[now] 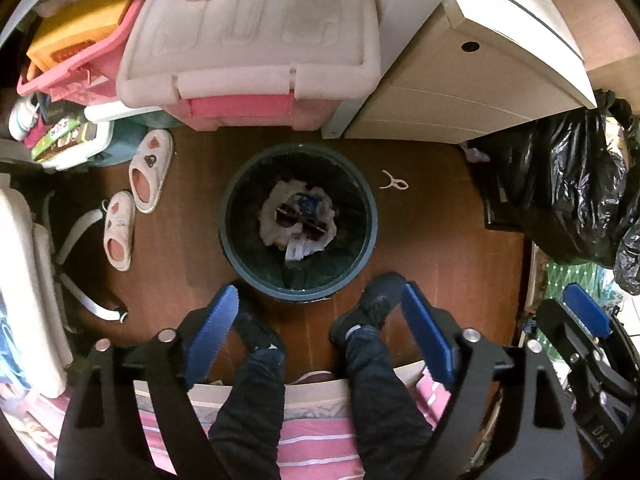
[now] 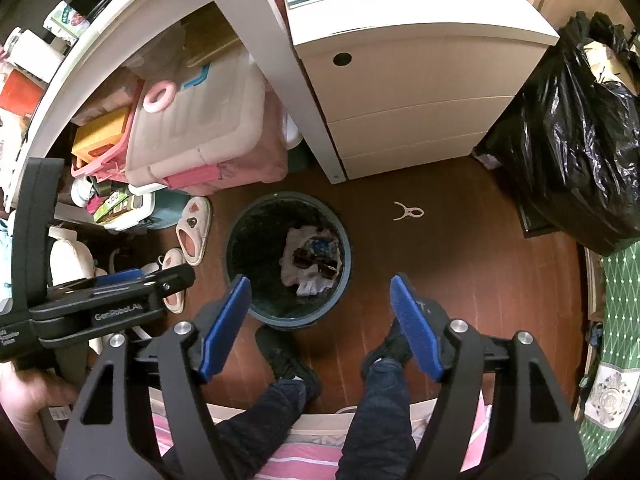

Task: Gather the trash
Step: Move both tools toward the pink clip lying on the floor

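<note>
Nearest: both tongs point down over the floor, w/ the person's legs and dark shoes [image 1: 372, 304] below them. Left tongs [image 1: 316, 326] stand wide, nothing between the pads. Right tongs [image 2: 322, 326] also wide and empty.

Landmark = the bin [image 1: 298, 222], round, dark, upright on the wood floor just beyond the shoes. Trash sits inside it, at the bottom: a crumpled white bag [image 1: 276, 220] w/ sunglasses [image 1: 300, 222] lying on top and a paper scrap [image 1: 296, 250] at the near edge of the pile.

Handling, my guess: bag is soft, light, prob. slippery film; pinch a bunched fold, not a flat face. Sunglasses are stiff but fragile, thin arms; take by the bridge or frame, not the lenses. Paper is flimsy, tears easily. If the bin itself gets lifted, it looks rigid and light; grip the rim wall.

Beyond the bin to the right: a pale clip [image 1: 394, 182] on the floor, small, hard, light, low-lying, so awkward to pinch. Left of the bin: two slippers [image 1: 150, 170]. Behind the bin: pink box [image 1: 256, 68], white drawers [image 1: 460, 92]. Far right of the bin: full black bags [image 1: 576, 184], soft, bulky; grab at the gathered neck.
</note>
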`<action>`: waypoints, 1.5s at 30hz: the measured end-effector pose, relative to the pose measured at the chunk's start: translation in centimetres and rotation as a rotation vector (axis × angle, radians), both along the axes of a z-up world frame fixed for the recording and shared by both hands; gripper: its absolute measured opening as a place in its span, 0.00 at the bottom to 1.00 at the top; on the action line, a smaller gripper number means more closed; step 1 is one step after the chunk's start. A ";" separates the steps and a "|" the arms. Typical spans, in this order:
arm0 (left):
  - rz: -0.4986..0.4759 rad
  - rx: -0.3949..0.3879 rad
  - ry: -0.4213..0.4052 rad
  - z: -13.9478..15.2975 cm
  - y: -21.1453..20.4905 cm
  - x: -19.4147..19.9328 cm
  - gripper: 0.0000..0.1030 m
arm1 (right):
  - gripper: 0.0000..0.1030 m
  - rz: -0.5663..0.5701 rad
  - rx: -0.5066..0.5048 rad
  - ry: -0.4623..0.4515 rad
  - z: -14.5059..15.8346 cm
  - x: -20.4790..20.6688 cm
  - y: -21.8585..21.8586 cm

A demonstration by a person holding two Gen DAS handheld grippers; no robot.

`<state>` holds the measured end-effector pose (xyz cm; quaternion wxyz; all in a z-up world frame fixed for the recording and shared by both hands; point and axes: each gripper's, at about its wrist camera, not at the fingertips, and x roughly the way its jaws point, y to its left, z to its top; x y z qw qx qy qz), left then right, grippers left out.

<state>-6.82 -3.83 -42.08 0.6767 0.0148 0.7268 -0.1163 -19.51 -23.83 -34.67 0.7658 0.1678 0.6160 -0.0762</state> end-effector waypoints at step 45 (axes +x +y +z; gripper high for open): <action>-0.135 -0.099 -0.176 -22.5 -20.7 -11.7 0.88 | 0.83 -0.173 -0.055 -0.181 -23.1 -12.8 -20.3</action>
